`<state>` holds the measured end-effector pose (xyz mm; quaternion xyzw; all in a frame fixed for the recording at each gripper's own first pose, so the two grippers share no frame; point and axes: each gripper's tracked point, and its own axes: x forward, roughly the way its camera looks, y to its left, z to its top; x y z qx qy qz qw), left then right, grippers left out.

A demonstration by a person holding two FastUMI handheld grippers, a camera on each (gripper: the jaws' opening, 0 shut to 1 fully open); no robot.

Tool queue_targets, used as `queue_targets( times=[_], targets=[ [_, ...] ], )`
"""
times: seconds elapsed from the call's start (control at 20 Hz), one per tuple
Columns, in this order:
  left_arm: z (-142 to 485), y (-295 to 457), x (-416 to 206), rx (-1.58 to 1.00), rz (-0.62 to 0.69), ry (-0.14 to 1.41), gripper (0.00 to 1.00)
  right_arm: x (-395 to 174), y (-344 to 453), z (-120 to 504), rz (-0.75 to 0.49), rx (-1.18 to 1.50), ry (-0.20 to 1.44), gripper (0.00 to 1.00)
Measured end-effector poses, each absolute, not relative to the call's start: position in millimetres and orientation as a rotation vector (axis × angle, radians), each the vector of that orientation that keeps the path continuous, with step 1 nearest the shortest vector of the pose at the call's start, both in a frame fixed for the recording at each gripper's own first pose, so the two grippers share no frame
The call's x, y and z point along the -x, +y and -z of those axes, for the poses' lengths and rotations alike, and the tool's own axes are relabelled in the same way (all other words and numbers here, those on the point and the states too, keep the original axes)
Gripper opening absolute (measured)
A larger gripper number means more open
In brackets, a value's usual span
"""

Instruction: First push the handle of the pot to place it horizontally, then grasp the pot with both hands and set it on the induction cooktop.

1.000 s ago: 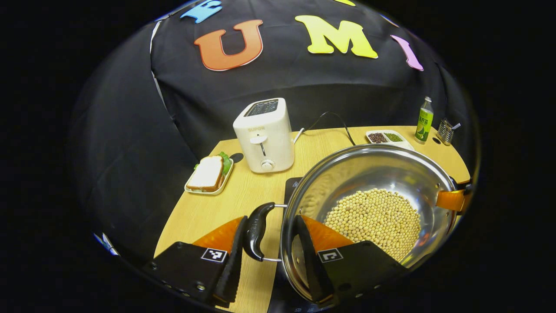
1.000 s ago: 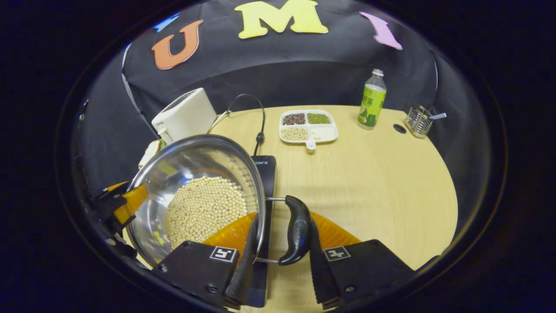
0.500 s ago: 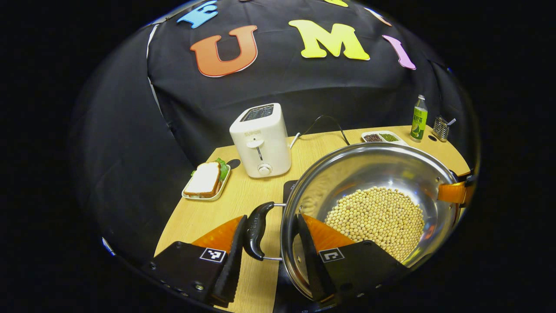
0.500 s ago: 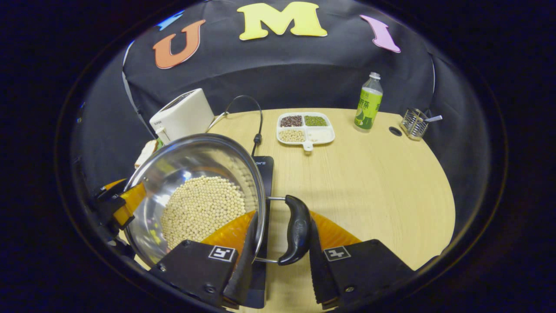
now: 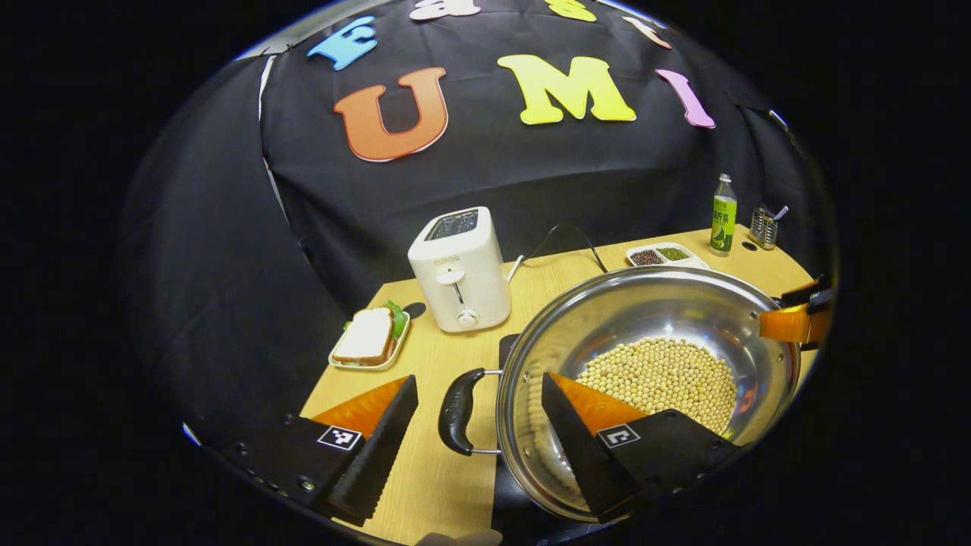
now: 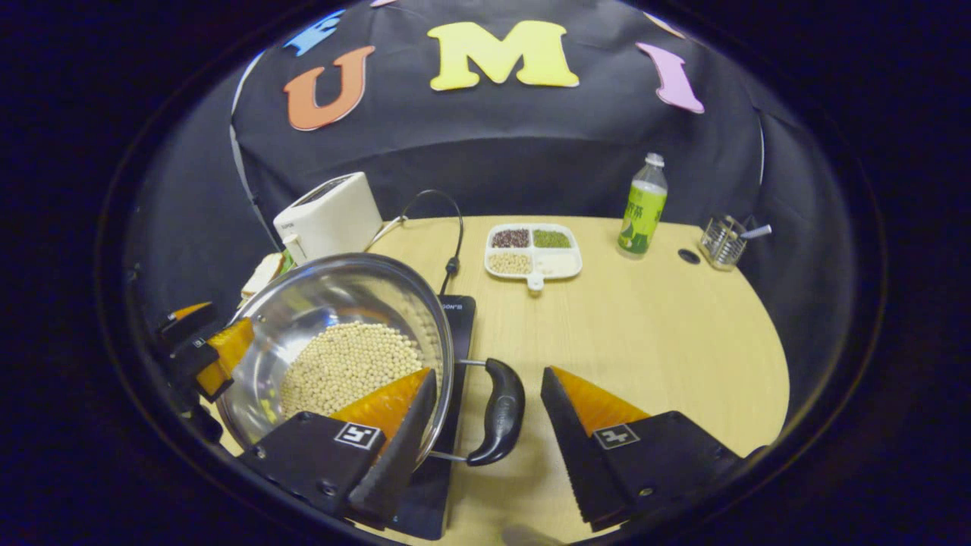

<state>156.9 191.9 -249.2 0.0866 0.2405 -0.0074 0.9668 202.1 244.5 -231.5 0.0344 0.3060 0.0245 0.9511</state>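
Observation:
A steel pot [image 5: 645,303] [image 6: 334,296] holding soybeans [image 5: 667,371] sits on the black induction cooktop [image 5: 507,349] [image 6: 459,318]. In the left gripper view my left gripper [image 5: 479,377] is open. Its fingers straddle the pot's black left handle [image 5: 455,409] and the rim without touching them. My right gripper [image 6: 489,371] is likewise open around the right handle [image 6: 501,413], one finger over the rim, the other outside. Each gripper also appears across the pot in the other's view: the right gripper [image 5: 789,322] and the left gripper [image 6: 205,356].
A white toaster [image 5: 460,269] [image 6: 330,216] and a plate with a sandwich [image 5: 369,339] stand behind the pot on the left. Farther back on the wooden table are a divided dish of grains [image 6: 535,249], a green bottle [image 6: 641,208] and a wire holder [image 6: 724,239].
Both grippers were shut on the pot's handles and have opened, letting them go. Both views have drawn back slightly; the pot stays on the cooktop.

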Motion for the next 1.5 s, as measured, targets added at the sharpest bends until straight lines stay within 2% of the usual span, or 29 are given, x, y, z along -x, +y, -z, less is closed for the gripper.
queue_targets(
  times=[0.05, 0.1, 0.95, 1.5],
  targets=[
    [248.0, 191.6, -154.5, -0.179, 0.008, 0.481, 0.96, -200.7, 246.6, 231.9, -0.065, -0.064, 0.62, 0.94],
    [245.9, 190.9, -155.0, -0.171, 0.009, 0.472, 0.96, -200.0, 247.9, 230.2, -0.077, -0.067, 0.615, 0.94],
    [196.0, 177.9, -129.1, -0.143, -0.043, 0.388, 0.96, -181.5, 227.5, 192.3, -0.128, 0.004, 0.515, 0.95],
    [64.5, 122.7, -57.9, -0.064, -0.148, 0.207, 0.96, -115.7, 145.5, 58.6, -0.153, 0.048, 0.261, 0.96]
  ],
)
